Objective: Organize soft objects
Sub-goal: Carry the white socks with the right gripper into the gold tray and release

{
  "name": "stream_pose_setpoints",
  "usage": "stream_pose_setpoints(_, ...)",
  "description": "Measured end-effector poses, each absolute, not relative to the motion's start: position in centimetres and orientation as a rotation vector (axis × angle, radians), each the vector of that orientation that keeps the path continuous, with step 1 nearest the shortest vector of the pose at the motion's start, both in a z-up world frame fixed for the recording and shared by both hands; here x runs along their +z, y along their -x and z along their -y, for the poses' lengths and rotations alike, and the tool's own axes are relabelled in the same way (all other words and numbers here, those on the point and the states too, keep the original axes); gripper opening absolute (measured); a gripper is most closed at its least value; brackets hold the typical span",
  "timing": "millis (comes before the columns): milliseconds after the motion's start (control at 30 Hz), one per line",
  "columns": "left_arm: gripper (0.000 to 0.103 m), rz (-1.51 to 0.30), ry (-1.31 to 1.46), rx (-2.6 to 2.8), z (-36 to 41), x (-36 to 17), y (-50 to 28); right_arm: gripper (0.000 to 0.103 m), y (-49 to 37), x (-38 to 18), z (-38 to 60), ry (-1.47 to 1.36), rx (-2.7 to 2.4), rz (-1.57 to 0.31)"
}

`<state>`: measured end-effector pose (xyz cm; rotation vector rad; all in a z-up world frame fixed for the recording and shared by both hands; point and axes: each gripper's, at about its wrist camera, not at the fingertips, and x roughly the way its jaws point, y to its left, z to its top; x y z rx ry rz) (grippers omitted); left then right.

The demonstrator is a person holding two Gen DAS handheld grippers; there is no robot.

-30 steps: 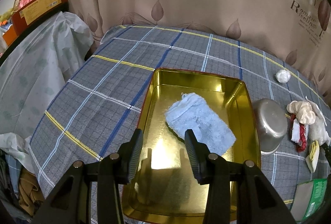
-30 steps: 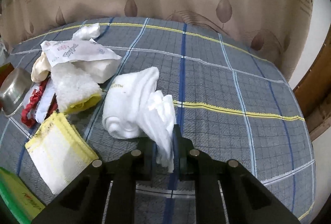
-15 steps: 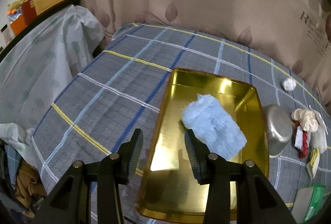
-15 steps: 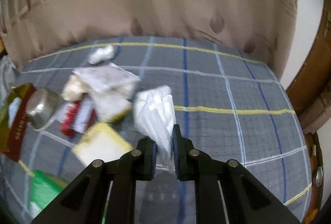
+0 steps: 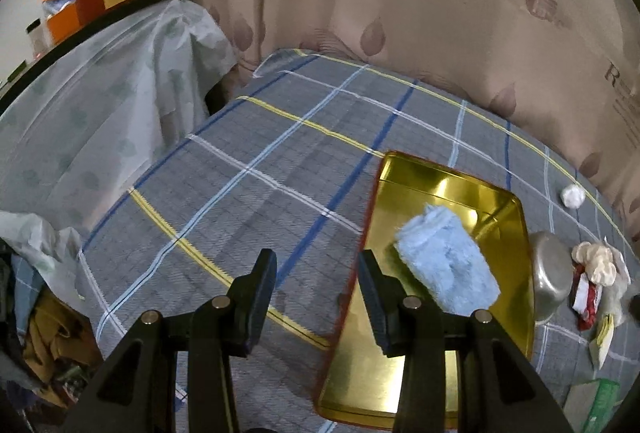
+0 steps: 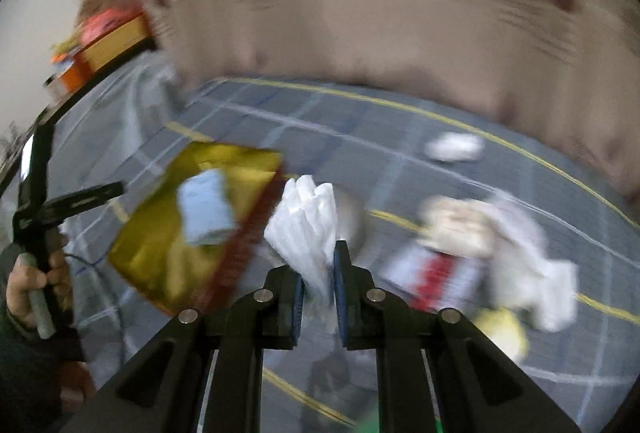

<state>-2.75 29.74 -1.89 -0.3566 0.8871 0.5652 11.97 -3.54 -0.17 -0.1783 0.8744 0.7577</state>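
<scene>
Right gripper (image 6: 318, 269) clenched on white cloth (image 6: 306, 221), now lifted off the checked bedspread (image 6: 360, 129) and swung toward gold tray (image 6: 160, 245) at left. Left gripper (image 5: 316, 281) released, empty. Ahead right: blue towel (image 5: 446, 265) in tray, steel bowl (image 5: 550, 281) beside. Cloth bunched, pleated, blurred.

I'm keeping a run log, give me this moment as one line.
right tool: shut on white cloth, lifted | left tool: open, empty | gold tray: holds blue cloth
</scene>
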Motion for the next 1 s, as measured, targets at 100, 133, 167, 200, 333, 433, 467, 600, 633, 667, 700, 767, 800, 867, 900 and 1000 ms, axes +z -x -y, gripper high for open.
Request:
stream_pose_setpoints(100, 0.043, -0.884, 0.371, 0.596, -30.6, -1.9, 3.1, 0.013, -10.8, -1.3, -1.0, 0.206, 0.847, -0.902)
stream_pose_setpoints(133, 0.043, -0.88, 0.373, 0.605, -30.8, -1.9, 3.2, 0.013, -10.3, -1.8, -2.7, 0.221, 0.875, -0.911)
stream_pose_setpoints(167, 0.043, -0.876, 0.376, 0.616, -31.0, -1.8, 3.3, 0.013, -9.8, -2.2, -4.2, 0.234, 0.899, -0.921)
stream_pose_setpoints(200, 0.043, -0.874, 0.378, 0.623, -31.1, -1.8, 3.4, 0.013, -9.4, -2.6, -5.3, 0.245, 0.919, -0.927)
stream_pose_setpoints(333, 0.043, -0.879, 0.39, 0.627, -31.5, -1.9, 3.5, 0.013, -8.3, -4.3, -8.5, 0.269, 0.964, -0.965)
stream_pose_setpoints(433, 0.043, -0.882, 0.384, 0.622, -31.4, -2.0, 3.4, 0.013, -8.1, -5.7, -10.3, 0.296, 0.972, -0.984)
stream_pose_setpoints(467, 0.043, -0.884, 0.377, 0.623, -31.2, -2.0, 3.4, 0.013, -8.0, -6.1, -10.9, 0.307, 0.971, -0.986)
stream_pose_setpoints(600, 0.043, -0.896, 0.375, 0.617, -31.0, -2.3, 3.3, 0.015, -8.0, -7.3, -12.1, 0.324, 0.97, -1.006)
stream_pose_setpoints(633, 0.043, -0.898, 0.376, 0.614, -31.0, -2.3, 3.2, 0.015, -8.0, -7.4, -12.3, 0.325, 0.972, -1.008)
stream_pose_setpoints(667, 0.043, -0.899, 0.376, 0.614, -31.0, -2.3, 3.2, 0.015, -7.9, -7.6, -12.5, 0.332, 0.969, -1.009)
stream_pose_setpoints(700, 0.043, -0.9, 0.375, 0.614, -31.0, -2.4, 3.2, 0.016, -8.0, -7.7, -12.6, 0.336, 0.969, -1.012)
stream_pose_setpoints(767, 0.043, -0.898, 0.378, 0.613, -31.0, -2.4, 3.2, 0.021, -8.0, -7.8, -12.8, 0.336, 0.975, -1.017)
stream_pose_setpoints(800, 0.043, -0.898, 0.38, 0.611, -31.0, -2.4, 3.1, 0.03, -8.0, -7.8, -12.9, 0.335, 0.975, -1.016)
stream_pose_setpoints(867, 0.043, -0.9, 0.381, 0.61, -31.0, -2.5, 3.1, 0.042, -7.8, -7.5, -12.9, 0.327, 0.974, -1.002)
stream_pose_setpoints(900, 0.043, -0.9, 0.379, 0.611, -31.0, -2.5, 3.1, 0.046, -7.7, -7.3, -12.8, 0.327, 0.978, -0.991)
stream_pose_setpoints(1000, 0.043, -0.899, 0.38, 0.61, -31.0, -2.5, 3.1, 0.047, -7.4, -6.7, -12.7, 0.328, 0.974, -0.973)
